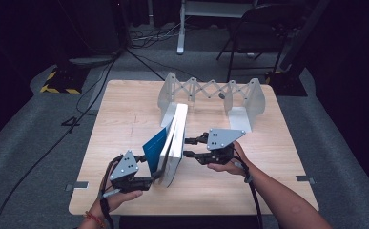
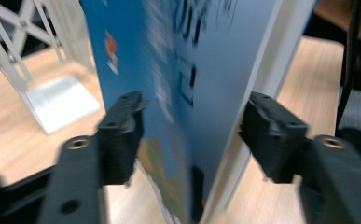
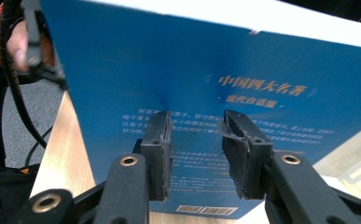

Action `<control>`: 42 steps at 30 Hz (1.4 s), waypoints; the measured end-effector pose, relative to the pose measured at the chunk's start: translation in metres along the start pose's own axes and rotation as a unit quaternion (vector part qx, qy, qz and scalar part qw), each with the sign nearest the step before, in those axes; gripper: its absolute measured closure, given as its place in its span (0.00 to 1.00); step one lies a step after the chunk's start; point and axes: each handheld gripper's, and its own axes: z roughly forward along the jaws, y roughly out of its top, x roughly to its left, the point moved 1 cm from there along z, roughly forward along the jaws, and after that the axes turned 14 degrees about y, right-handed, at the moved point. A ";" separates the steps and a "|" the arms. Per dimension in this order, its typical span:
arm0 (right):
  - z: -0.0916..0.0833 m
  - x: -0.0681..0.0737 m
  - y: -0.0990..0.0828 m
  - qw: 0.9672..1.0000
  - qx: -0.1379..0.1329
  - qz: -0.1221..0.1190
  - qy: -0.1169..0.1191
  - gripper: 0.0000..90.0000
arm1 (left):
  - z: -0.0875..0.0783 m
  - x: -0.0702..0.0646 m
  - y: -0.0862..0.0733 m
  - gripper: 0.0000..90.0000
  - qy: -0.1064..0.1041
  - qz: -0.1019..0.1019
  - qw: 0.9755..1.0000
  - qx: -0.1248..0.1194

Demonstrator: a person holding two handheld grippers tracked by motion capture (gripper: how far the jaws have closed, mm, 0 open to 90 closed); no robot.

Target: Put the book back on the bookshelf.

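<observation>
We saw an expandable white book rack [image 1: 210,93] standing at the far side of the wooden table [image 1: 125,119]; its scissor-link back joined two end plates, and the far end of the books reached in beside its left plate. Two blue-covered books [image 1: 175,138] stood on edge at mid-table, long axis running from the rack toward us, their covers splayed apart at the near end.

Our left gripper [image 1: 154,175] came in low from the near left, hand beneath it, pointing at the books' near end. In the left gripper view [image 2: 190,135] its jaws stood apart on either side of a book, not pressing it.

Our right gripper [image 1: 188,147] lay level, pointing left at the right cover. In the right gripper view [image 3: 194,154] its jaws stood apart, tips against the blue back cover, clamping nothing.
</observation>
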 end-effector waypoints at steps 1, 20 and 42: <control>0.002 0.000 0.000 1.000 0.001 -0.001 -0.001 0.69 | 0.002 -0.004 -0.001 0.32 0.000 -0.002 1.000 0.002; 0.026 -0.005 -0.004 0.999 -0.014 0.027 -0.032 0.57 | 0.037 -0.041 0.006 0.33 0.167 -0.050 0.985 -0.016; -0.090 -0.022 -0.155 0.977 0.094 0.169 -0.090 0.41 | 0.041 0.002 -0.001 0.58 0.125 -0.072 0.989 -0.045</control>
